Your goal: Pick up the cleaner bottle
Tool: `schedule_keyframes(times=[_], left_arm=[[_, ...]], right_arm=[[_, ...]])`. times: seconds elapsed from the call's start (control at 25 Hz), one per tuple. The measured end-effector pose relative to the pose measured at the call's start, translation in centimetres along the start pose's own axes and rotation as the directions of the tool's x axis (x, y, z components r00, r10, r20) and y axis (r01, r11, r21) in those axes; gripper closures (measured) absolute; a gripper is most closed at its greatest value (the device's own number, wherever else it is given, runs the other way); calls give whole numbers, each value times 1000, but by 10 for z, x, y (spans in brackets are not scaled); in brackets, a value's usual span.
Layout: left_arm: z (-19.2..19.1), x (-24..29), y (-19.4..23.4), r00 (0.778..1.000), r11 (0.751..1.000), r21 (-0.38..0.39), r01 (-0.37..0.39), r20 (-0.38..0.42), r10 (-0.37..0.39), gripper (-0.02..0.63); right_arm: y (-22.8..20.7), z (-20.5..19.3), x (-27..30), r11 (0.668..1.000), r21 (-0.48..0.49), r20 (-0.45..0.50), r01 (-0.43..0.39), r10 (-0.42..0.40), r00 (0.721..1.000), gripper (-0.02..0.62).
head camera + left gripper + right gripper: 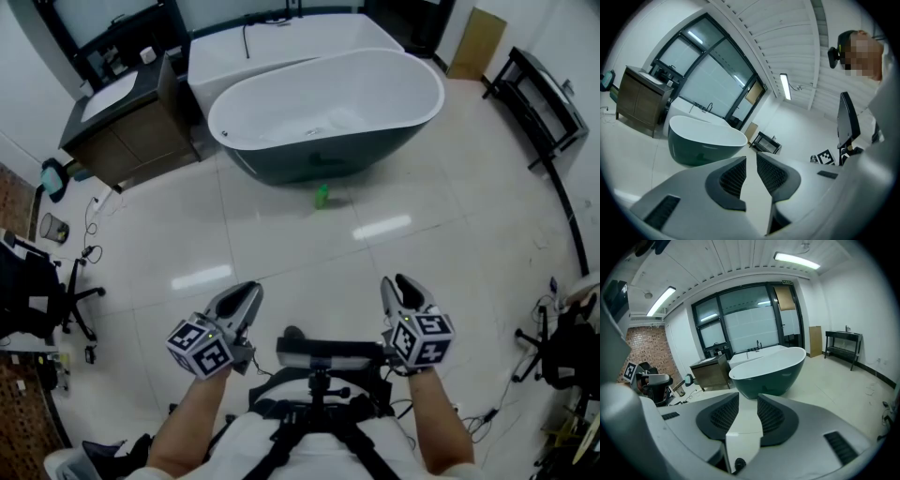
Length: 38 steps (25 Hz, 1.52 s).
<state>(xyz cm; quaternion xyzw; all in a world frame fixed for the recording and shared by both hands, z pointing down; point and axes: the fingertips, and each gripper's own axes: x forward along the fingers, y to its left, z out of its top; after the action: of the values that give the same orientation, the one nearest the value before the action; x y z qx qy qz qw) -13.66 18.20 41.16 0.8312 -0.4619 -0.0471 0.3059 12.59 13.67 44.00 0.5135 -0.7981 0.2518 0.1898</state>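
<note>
**Task at its outset, head view.** The cleaner bottle (322, 195), small and green, stood upright on the floor (281, 246) at centre frame. It was just in front of the dark-walled bathtub (281, 161), untouched and well apart from both tools. The left gripper (246, 292), lower left, and the right gripper (401, 284), lower right, each had their jaws parted and gripped nothing. Approach, grasp and lift were all yet to be done. No contents could be made out in the bathtub's white basin.

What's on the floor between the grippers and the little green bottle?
Nothing: the head view shows only bare shiny floor between the left gripper, the right gripper and the green cleaner bottle beside the bathtub.
</note>
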Motion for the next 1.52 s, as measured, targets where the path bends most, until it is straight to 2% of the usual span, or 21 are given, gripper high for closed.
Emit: schedule_keyframes(times=[0.32, 0.56, 0.72, 1.2, 1.52], left_arm=[[11, 10, 16, 1000, 1000, -12, 22, 21, -22, 537], [16, 9, 27, 1000, 1000, 3, 3, 5, -3, 537], [22, 18, 32, 1000, 1000, 16, -14, -8, 14, 537], [50, 78, 57, 998, 998, 1, -61, -28, 61, 537], [57, 122, 71, 996, 998, -19, -65, -67, 64, 537]], right_arm=[[-4, 19, 13, 998, -55, 2, 32, -31, 1000, 474], [14, 26, 33, 999, -46, 11, -10, 11, 1000, 474], [5, 24, 51, 999, -36, -1, -26, 26, 1000, 474], [-19, 66, 124, 996, -29, -21, -85, 84, 996, 474], [-43, 75, 153, 997, -1, -59, -83, 83, 995, 474]])
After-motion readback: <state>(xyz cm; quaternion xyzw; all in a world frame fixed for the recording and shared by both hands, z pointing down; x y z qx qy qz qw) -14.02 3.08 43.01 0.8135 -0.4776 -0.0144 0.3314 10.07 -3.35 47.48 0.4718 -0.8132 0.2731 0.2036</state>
